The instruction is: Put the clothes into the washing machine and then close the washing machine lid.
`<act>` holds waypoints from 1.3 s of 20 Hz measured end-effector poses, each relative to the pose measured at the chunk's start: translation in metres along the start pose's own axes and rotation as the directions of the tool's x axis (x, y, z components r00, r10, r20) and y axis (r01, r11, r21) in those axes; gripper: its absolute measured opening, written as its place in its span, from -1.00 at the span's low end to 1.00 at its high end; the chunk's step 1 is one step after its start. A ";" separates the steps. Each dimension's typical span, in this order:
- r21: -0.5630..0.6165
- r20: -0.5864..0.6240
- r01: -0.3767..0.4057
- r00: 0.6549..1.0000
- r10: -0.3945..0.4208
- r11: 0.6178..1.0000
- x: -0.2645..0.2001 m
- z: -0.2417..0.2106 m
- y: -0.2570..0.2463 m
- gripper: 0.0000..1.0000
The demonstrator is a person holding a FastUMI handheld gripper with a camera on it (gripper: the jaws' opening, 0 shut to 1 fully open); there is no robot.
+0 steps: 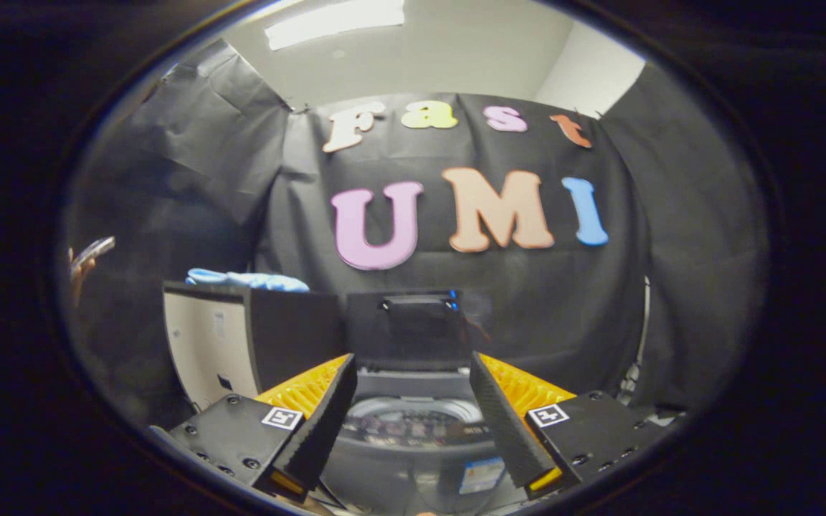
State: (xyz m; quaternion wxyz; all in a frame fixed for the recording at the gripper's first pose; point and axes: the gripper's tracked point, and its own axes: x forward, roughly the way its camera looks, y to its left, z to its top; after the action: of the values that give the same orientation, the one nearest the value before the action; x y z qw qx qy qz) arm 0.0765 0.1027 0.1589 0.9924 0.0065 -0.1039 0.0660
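Between the spread fingers of the gripper (413, 373), nothing is held. Beyond them, the washing machine (413, 430) is seen with its lid (404, 330) raised. Blue clothes (247, 279) are laid on a box (255, 344) beside it.

Blue clothes (247, 279); grey washing machine (413, 430); black-and-orange gripper (413, 383).

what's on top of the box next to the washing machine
A light blue garment lies on top of the box, beside the washing machine with its raised lid. Its far side is hidden. The claw is open, holding nothing.
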 end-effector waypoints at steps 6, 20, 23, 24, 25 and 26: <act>0.027 0.022 -0.175 0.984 0.174 0.984 0.087 0.082 0.099 0.96; 0.015 -0.192 -0.294 0.937 0.291 0.956 0.232 0.100 0.277 0.98; 0.015 -0.283 -0.304 0.912 0.296 0.952 0.249 0.078 0.299 0.99; 0.011 -0.324 -0.305 0.900 0.292 0.952 0.253 0.067 0.305 0.99; 0.013 -0.369 -0.310 0.882 0.293 0.951 0.257 0.054 0.311 0.99; 0.018 -0.410 -0.318 0.862 0.297 0.948 0.259 0.041 0.318 0.99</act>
State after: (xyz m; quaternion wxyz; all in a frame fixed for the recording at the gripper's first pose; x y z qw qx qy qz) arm 0.2774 0.4501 0.2521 0.9686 -0.0487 0.1041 0.2204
